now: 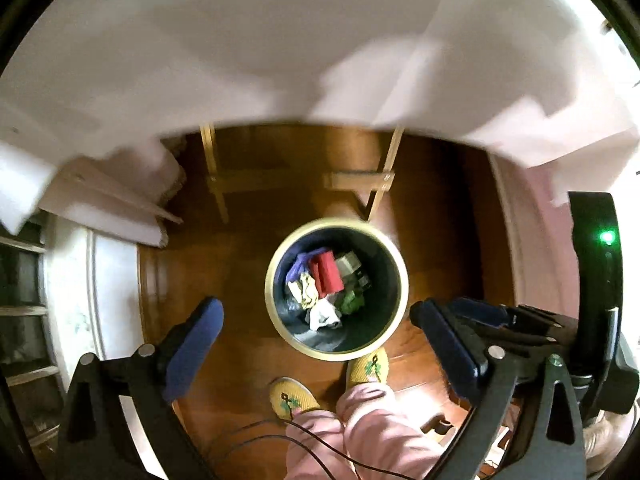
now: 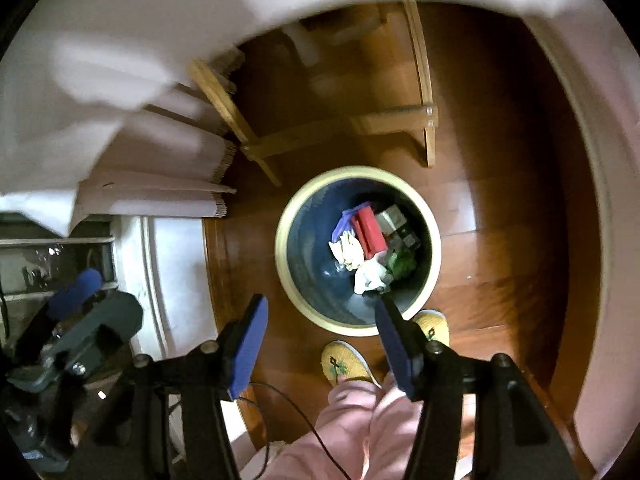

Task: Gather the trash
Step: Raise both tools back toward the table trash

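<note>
Two grippers hang over the floor, both looking down into one bin [image 1: 394, 322] that stands on the wooden boards just beyond the person's slippers [image 1: 292, 398]. The left gripper [image 1: 316, 322] has its blue pads spread wide with nothing between them; the right gripper [image 2: 320, 322] is likewise spread and carries nothing. All the trash in view already lies inside the bin: one red packet [image 1: 328, 274], one purple scrap [image 1: 298, 266], one grey carton [image 1: 348, 266], one green wad [image 1: 352, 302], and two pale crumpled papers [image 1: 320, 314] as far as I can count, though the heap overlaps and more may be hidden.

From here the main risk, as I judge it, is the thin black cable [image 1: 320, 446] trailing near the feet: a step back could snag it. The bin touches one slipper, so a careless foot could tip it and spill the load. One wooden table frame [image 1: 298, 178] stands on the far side, draped by a white cloth [image 1: 280, 40] that blocks any view of the tabletop.
</note>
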Demonstrator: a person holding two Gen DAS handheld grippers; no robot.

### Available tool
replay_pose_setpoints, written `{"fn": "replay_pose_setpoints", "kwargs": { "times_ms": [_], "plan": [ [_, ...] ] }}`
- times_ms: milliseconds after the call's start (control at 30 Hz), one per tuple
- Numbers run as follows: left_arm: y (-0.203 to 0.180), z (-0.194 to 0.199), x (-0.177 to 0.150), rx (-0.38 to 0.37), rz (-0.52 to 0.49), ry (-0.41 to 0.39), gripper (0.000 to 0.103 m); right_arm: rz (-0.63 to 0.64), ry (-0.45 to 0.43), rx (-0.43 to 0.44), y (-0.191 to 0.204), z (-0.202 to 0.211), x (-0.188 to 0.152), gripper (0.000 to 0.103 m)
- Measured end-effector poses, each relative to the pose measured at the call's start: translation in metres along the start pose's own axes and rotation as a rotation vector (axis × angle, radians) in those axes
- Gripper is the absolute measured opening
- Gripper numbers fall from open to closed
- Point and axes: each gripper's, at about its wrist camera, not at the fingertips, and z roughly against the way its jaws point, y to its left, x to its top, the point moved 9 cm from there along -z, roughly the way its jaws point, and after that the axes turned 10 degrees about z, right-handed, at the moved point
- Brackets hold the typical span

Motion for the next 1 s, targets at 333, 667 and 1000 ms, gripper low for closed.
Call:
{"fn": "replay_pose_setpoints", "kwargs": {
  "times_ms": [333, 667, 1000],
  "plan": [
    [-0.021, 0.15, 0.01, -0.039, -0.039, -0.138, 0.1, 0.098, -0.047, -0.02, 0.059, 0.117, -0.005, 0.061],
    [-0.025, 0.278, 0.04, -0.003, -0.133, -0.349, 0.1, 0.168, -0.22, -0.021, 0.113, 0.225, 0.017, 0.061],
    [-0.016, 0.33, 0.079, 0.036, -0.115, -0.486, 0.1, 0.177, -0.404, -0.045, 0.131, 0.292, 0.062, 0.061]
  ]
}}
